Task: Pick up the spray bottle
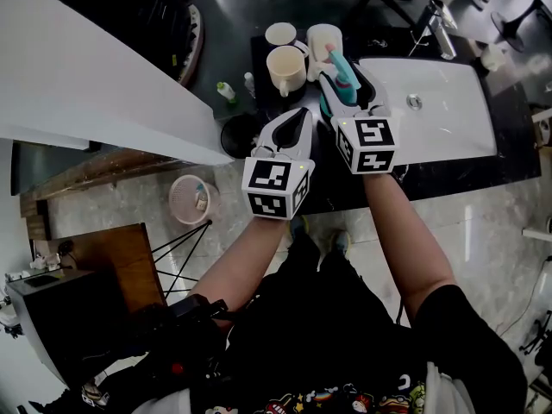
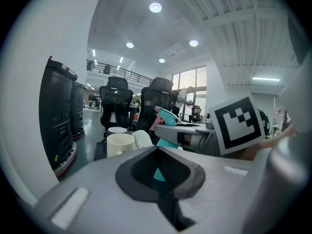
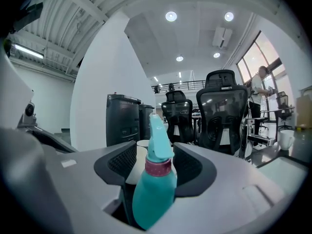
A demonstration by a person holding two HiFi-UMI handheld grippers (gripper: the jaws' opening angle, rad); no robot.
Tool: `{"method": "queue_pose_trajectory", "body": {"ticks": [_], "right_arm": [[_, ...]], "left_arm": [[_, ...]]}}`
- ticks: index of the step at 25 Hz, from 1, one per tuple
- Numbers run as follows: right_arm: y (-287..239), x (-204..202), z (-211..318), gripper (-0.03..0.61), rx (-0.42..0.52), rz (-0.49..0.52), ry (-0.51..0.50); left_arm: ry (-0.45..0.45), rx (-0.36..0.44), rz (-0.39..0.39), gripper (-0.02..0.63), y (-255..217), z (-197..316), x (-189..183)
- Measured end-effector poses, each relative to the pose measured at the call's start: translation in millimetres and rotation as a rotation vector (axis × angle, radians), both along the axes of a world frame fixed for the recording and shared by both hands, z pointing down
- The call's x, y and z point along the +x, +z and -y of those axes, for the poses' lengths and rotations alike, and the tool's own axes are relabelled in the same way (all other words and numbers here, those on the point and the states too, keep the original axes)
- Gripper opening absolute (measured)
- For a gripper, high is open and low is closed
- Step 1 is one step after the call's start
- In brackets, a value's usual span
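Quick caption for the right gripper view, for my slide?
Teal spray bottle stands between the right gripper's open jaws, office chairs behind.
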State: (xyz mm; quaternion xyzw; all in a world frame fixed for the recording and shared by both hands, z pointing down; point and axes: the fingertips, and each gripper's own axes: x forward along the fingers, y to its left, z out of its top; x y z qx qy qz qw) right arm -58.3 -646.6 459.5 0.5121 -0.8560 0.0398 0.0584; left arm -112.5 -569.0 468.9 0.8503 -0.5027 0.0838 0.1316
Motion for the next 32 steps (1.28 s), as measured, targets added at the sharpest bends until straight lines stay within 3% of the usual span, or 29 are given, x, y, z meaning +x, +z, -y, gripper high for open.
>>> {"method": "queue_pose_trajectory", "body": {"ticks": [3,4,16,32], "right_arm": [[3,-1,4,0.230,-0.004,-0.031,0.009],[3,1,4,0.169,0.000,-0.041,0.017],[-31,6,-11,0.167,0.047,-0.005,0.001],[-96,53,-100,0.166,0.118,0.031,-0.004]], "left_arm": [[-0.005,-0.001,-0.001,0.000,1,0,-1],[-0.006,-0.002,-0.001,0.000,1,0,-1],[-0.024,0.020,0.001,0.000,-10,-1,2],[-0.013,0.167,-0.011,0.000,-72,-28,43]]}}
